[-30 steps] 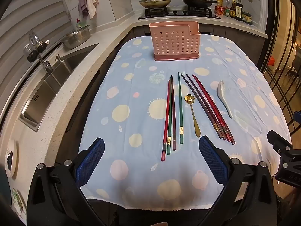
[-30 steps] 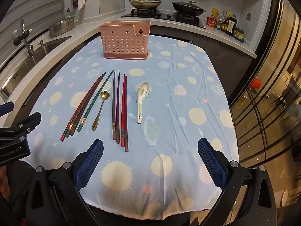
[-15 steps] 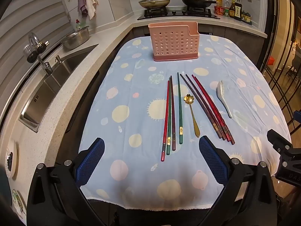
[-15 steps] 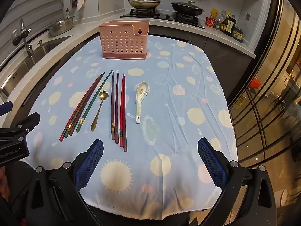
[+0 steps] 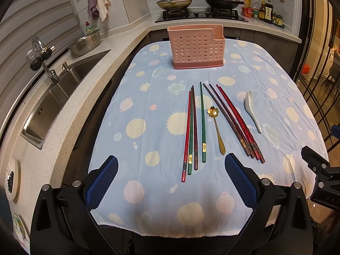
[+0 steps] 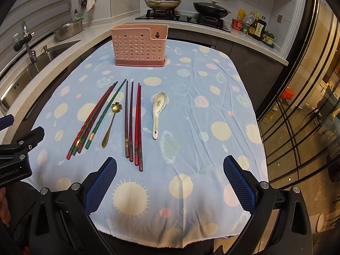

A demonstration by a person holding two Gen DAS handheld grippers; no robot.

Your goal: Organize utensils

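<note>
A pink perforated utensil holder [image 5: 196, 46] [image 6: 139, 45] stands upright at the far end of the table. Nearer lie a left bundle of red and green chopsticks [image 5: 193, 127] [image 6: 93, 119], a gold flower spoon [image 5: 216, 127] [image 6: 111, 123], a right bundle of dark and red chopsticks [image 5: 233, 121] [image 6: 132, 123], and a white ceramic spoon [image 5: 251, 109] [image 6: 158, 112]. My left gripper [image 5: 171, 180] is open and empty above the near table edge. My right gripper [image 6: 170, 180] is open and empty, to the right of it.
The table wears a blue cloth with planet prints [image 5: 148, 110]. A counter with a steel sink [image 5: 57, 97] and a metal bowl [image 5: 87, 43] runs along the left. A stove with pans [image 6: 182, 6] and sauce bottles [image 6: 255, 26] stands behind. Glass doors [image 6: 297, 106] are at the right.
Both grippers have shifted very slightly; the utensils sit a touch higher in each view. Nothing on the table has moved.
</note>
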